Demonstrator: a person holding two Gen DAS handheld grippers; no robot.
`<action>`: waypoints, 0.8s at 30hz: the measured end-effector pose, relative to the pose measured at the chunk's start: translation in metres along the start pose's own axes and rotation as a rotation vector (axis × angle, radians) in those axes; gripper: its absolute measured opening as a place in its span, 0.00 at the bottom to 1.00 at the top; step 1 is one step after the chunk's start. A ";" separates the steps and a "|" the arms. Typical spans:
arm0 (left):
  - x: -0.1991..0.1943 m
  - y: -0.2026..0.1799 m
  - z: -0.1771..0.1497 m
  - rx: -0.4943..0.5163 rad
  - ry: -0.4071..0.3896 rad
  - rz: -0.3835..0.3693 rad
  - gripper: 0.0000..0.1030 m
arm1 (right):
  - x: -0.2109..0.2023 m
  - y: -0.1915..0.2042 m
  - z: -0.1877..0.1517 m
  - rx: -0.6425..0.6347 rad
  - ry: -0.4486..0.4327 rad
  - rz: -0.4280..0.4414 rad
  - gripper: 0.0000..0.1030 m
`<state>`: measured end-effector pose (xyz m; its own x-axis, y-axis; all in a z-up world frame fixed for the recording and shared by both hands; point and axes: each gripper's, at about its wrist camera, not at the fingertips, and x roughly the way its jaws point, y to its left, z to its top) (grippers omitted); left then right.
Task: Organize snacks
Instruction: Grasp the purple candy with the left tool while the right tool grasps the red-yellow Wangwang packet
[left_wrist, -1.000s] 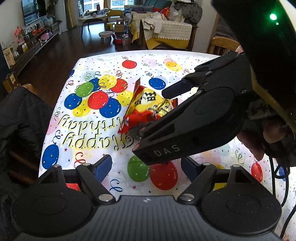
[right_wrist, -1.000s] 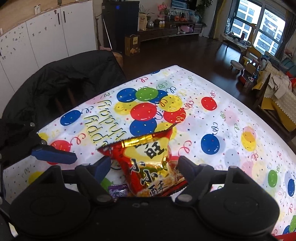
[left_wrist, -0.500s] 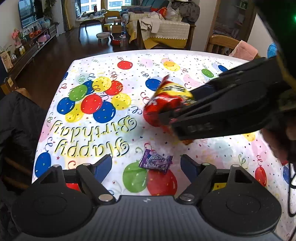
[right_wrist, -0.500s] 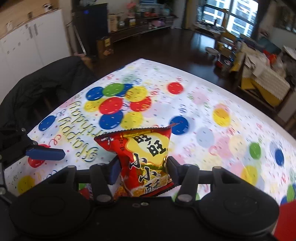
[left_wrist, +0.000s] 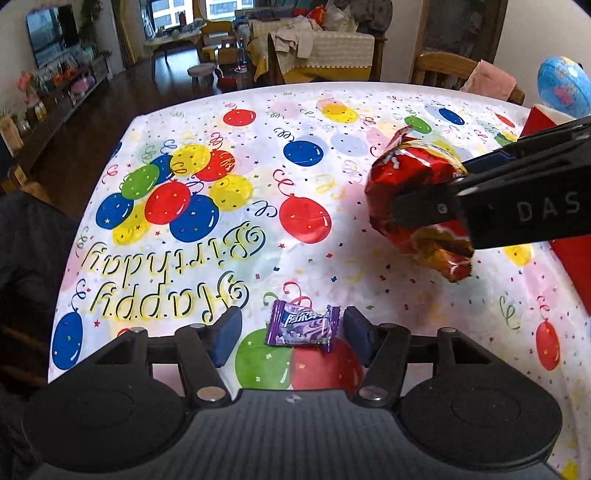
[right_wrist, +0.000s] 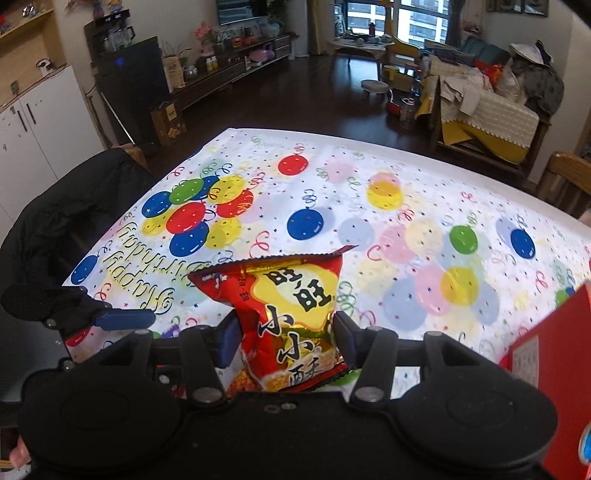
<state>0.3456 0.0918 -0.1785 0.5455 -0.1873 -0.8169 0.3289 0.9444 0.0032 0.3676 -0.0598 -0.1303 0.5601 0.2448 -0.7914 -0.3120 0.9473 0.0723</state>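
Snack bag (right_wrist: 295, 325) carried rightward (right tool (right_wrist: 286, 338) clamping it).

Bright, even daylight from far windows (right_wrist: 417, 22); the glossy balloon-print plastic tablecloth (left_wrist: 332, 266) glares white, fisheye bends the edges, corners dark.

Glossy foil snack bag (right_wrist: 291, 321), matt black tongs (right_wrist: 286, 338)
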 end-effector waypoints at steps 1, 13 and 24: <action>0.000 -0.001 0.000 0.003 -0.004 -0.002 0.54 | -0.001 0.000 -0.001 0.004 0.001 -0.001 0.50; -0.006 0.000 0.000 -0.018 0.009 0.000 0.22 | -0.024 -0.004 -0.019 0.071 -0.006 -0.017 0.49; -0.046 0.004 -0.006 -0.100 0.013 -0.022 0.22 | -0.068 -0.009 -0.044 0.126 -0.016 -0.020 0.49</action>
<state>0.3173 0.1062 -0.1442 0.5282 -0.2056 -0.8238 0.2620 0.9624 -0.0722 0.2981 -0.0941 -0.1038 0.5775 0.2283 -0.7839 -0.2028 0.9701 0.1331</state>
